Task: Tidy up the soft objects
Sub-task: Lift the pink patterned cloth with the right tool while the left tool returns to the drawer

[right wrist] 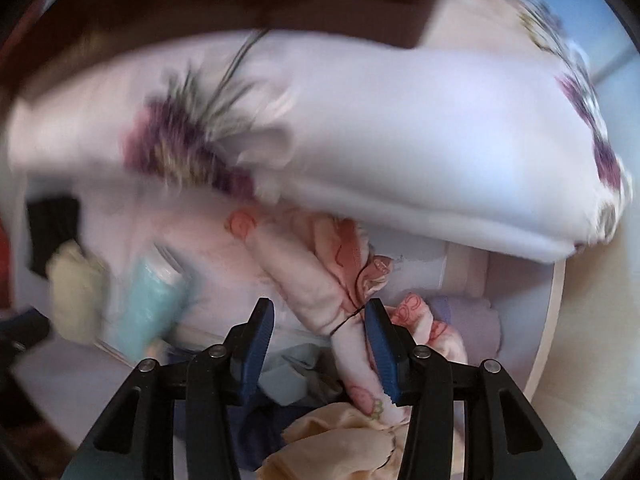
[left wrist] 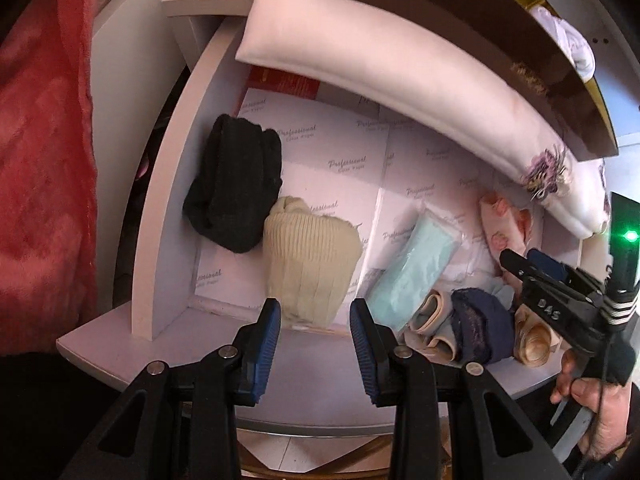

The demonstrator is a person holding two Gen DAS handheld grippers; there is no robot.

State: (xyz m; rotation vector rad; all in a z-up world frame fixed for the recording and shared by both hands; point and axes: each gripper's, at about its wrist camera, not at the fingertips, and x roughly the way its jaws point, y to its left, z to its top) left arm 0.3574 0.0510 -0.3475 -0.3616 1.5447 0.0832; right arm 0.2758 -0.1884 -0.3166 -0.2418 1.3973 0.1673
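Drawer (left wrist: 168, 184): I see it open across the middle of the left view, lined with printed paper, its left wall curving down the left side.
Pillow (left wrist: 400, 80): I read it as a long white cushion with purple flowers, arcing over the drawer's far edge from top centre to the right.
Red fabric (left wrist: 44, 160): fills the left edge, outside the drawer.
Black bundle (left wrist: 236, 184): rolled, against the left wall, touching the cream one.
Cream bundle (left wrist: 312, 256): rolled knit, lower centre, just beyond my left claw.
Teal pack (left wrist: 416, 264): flat, right of centre, apart from the rolls.
Pink cloth (right wrist: 332, 280): printed, crumpled at the right of the drawer, a fold running down between my right claw's jaws.
Navy item (left wrist: 480, 324): loose in the lower-right heap with beige pieces.
Left claw (left wrist: 315, 344): I hold it part open and empty, above the drawer's near edge.
Right claw (right wrist: 320, 344): jaws apart; the pink fold lies against the right pad, not pinched.
Progress: I judge it partly done; two rolls sit neat on the left, while the right-hand heap and the pink cloth remain unsorted.
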